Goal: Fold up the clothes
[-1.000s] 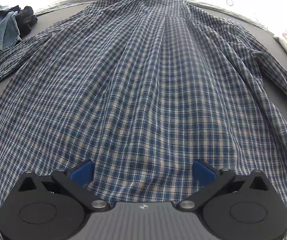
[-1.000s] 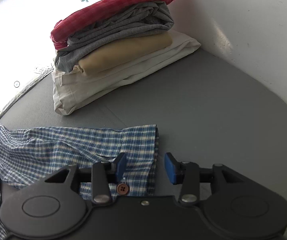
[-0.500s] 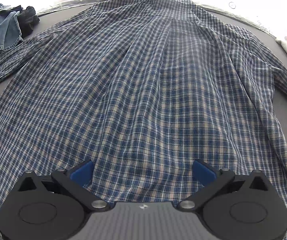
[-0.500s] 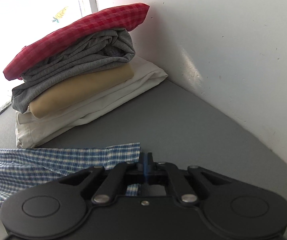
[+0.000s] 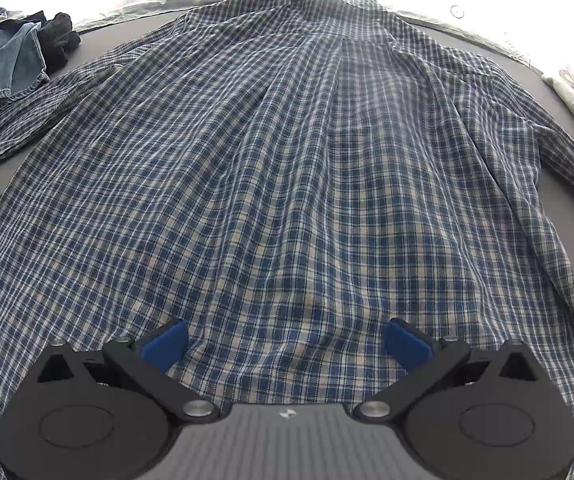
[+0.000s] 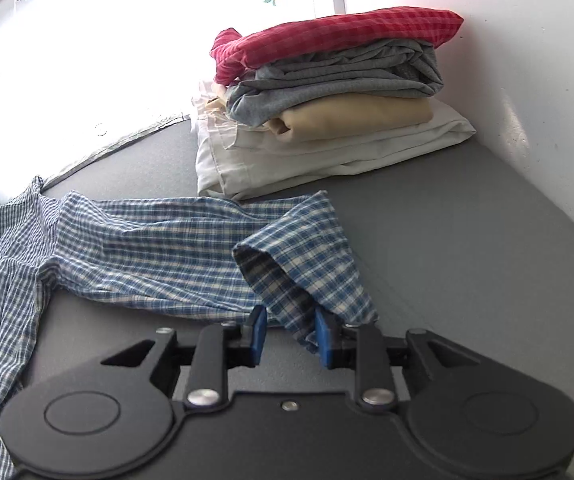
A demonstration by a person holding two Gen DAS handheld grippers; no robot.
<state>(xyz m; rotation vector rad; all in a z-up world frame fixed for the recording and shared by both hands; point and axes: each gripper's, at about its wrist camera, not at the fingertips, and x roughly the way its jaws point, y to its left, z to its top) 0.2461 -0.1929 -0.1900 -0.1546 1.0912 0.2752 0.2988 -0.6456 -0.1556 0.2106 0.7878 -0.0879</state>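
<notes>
Right wrist: sleeve cuff (image 6: 307, 248) hangs between the opening right tongs (image 6: 290, 336), seemingly touching one pad; left tongs (image 5: 285, 340) gape empty.

A blue plaid shirt (image 5: 287, 168) lies spread across the grey counter (image 5: 559, 208), collar at the far end. The left tool (image 5: 285, 344) hovers over its near hem, blue pads wide apart. Crumpled denim clothes (image 5: 11, 60) sit far left.
</notes>
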